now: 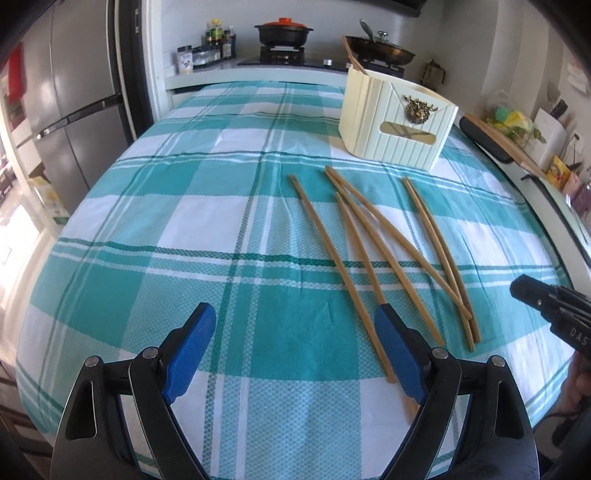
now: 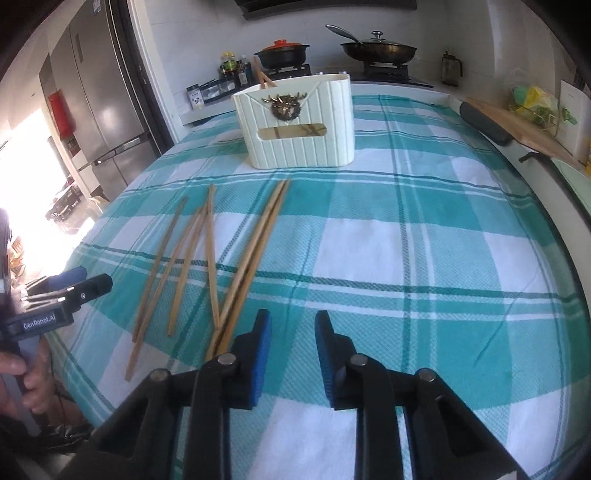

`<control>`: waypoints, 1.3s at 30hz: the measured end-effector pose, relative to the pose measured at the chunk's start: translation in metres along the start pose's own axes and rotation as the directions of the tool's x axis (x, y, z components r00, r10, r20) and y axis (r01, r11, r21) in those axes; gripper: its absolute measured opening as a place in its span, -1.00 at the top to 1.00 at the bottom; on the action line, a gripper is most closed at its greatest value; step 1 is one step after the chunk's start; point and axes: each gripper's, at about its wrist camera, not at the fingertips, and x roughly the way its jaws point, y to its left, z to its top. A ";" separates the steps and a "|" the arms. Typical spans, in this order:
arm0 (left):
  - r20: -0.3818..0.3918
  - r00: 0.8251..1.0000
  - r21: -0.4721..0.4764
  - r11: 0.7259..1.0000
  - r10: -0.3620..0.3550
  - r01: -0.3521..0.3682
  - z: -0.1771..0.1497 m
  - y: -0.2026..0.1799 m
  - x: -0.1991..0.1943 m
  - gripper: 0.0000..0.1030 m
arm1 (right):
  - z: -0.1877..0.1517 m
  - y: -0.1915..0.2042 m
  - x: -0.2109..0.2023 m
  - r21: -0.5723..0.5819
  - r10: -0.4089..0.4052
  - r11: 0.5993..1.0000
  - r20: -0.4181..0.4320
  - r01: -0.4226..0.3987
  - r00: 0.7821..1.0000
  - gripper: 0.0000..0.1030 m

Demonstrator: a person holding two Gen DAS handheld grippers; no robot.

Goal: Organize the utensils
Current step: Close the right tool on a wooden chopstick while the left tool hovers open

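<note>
My left gripper (image 1: 295, 347) hangs with jaws wide apart over the teal-and-white checked tablecloth (image 1: 147, 258), ready to straddle a stick. The loose tan bamboo chopsticks (image 1: 384, 251) lie fanned before the ribbed cream plastic holder (image 1: 395, 122), their destination. My right gripper (image 2: 291, 354) is narrowed, nothing between its pads.

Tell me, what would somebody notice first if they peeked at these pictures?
Probably the loose wooden chopsticks scattered across the teal checked tablecloth, lying just ahead of both grippers. Behind them stands a cream holder with a gold ornament, a few chopsticks already poking out. Farther back, a black pot with an orange lid sits on the stove.
</note>
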 end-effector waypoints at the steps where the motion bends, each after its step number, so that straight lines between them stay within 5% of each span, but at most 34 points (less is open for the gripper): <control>1: -0.002 1.000 -0.001 1.000 0.005 -0.005 -0.001 0.001 0.000 -0.72 | 0.004 0.001 0.007 0.000 0.008 1.000 -0.007 -0.008 1.000 0.55; 8: 0.013 0.999 0.002 0.999 0.036 -0.036 -0.002 0.005 -0.001 -0.72 | 0.026 0.014 0.045 -0.022 0.056 0.998 -0.052 -0.057 0.997 0.65; 17: 0.007 0.999 0.002 0.999 0.044 -0.044 -0.004 0.005 0.004 -0.72 | 0.029 0.030 0.068 -0.087 0.022 0.996 -0.100 -0.031 0.995 0.86; 28: 0.002 0.999 -0.001 0.999 0.047 -0.047 -0.006 0.007 0.005 -0.72 | 0.026 0.040 0.067 -0.124 -0.149 0.983 -0.090 0.138 0.985 0.86; 39: -0.016 0.999 -0.021 0.999 0.049 -0.050 -0.008 0.012 0.010 -0.72 | -0.001 -0.012 0.030 0.041 -0.291 0.954 -0.121 0.298 0.949 0.87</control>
